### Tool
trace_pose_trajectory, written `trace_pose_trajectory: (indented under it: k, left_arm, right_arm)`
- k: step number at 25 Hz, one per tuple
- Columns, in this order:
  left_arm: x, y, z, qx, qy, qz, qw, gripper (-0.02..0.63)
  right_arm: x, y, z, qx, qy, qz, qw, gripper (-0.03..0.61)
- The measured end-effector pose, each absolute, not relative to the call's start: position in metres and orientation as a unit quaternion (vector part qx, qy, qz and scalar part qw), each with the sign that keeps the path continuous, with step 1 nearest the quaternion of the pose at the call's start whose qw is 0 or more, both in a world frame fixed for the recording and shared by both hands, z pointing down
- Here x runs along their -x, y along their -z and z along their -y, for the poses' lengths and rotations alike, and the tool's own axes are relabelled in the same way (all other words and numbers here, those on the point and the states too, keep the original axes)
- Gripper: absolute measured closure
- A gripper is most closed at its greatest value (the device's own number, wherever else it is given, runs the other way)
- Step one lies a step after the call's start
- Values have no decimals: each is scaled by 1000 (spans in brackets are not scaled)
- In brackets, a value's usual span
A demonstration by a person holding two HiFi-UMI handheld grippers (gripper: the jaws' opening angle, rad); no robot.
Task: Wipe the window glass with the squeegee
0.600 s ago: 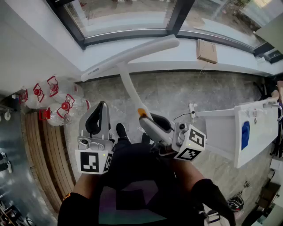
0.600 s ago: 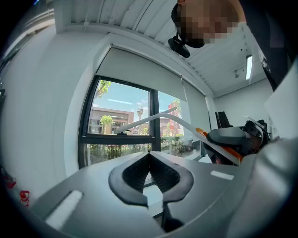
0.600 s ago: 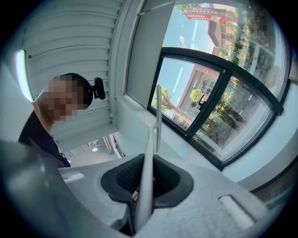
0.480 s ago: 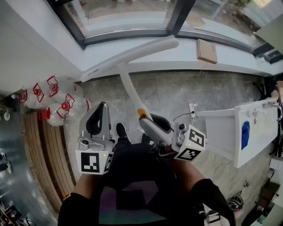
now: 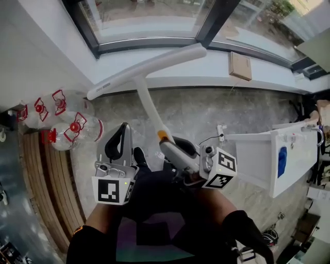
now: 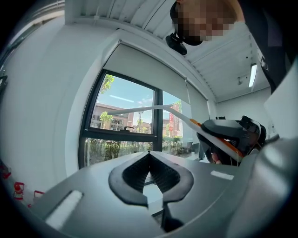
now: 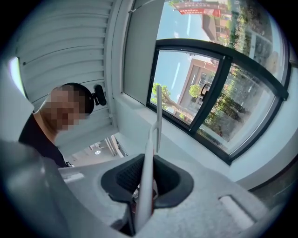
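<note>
The squeegee has a long white head (image 5: 147, 67) that hangs in front of the sill below the window glass (image 5: 149, 15). Its curved white handle (image 5: 149, 111) runs down to an orange collar. My right gripper (image 5: 170, 148) is shut on that handle. In the right gripper view the handle (image 7: 147, 181) stands between the pads, and the head (image 7: 158, 116) shows edge on before the window (image 7: 209, 93). My left gripper (image 5: 122, 129) is lower left of the handle, shut and empty. Its tips meet (image 6: 149, 153) in the left gripper view, where the squeegee (image 6: 153, 108) crosses the glass.
Several clear bottles with red handles (image 5: 67, 124) stand on the floor at the left, beside wooden slats (image 5: 46, 180). A brown box (image 5: 240, 65) lies on the white sill (image 5: 206, 69). A white table (image 5: 289, 149) juts in at the right. The person's legs are below.
The squeegee head has shifted slightly to the left against the sill. Both grippers stay nearly where they were, and their jaws are unchanged.
</note>
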State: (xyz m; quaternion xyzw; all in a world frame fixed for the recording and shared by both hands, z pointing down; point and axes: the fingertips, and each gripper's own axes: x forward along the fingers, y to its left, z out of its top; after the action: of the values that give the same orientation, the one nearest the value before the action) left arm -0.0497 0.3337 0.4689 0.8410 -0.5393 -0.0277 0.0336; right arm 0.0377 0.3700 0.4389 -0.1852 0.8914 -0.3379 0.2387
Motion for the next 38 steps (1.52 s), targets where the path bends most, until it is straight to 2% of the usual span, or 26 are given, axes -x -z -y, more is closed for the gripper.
trace_pose_trajectory:
  k: [14,25,32,38]
  left_arm:
    - [138,-462,-299,-832,58,551,30,595]
    - [203,-453,-252,-783,47,620,8,595]
    - [211,-446,-182,-763,30,646,-9,595]
    - [197,-443,-97,-746,17,666,4,595]
  right_arm:
    - [37,-420,-328,185,338,-886,256,532]
    - [38,-411,-250,188,346,-868,302,532]
    - [31,-414,-161,167,358,-855,334,532]
    - [22,-402,-75,137,379,-846,348,531]
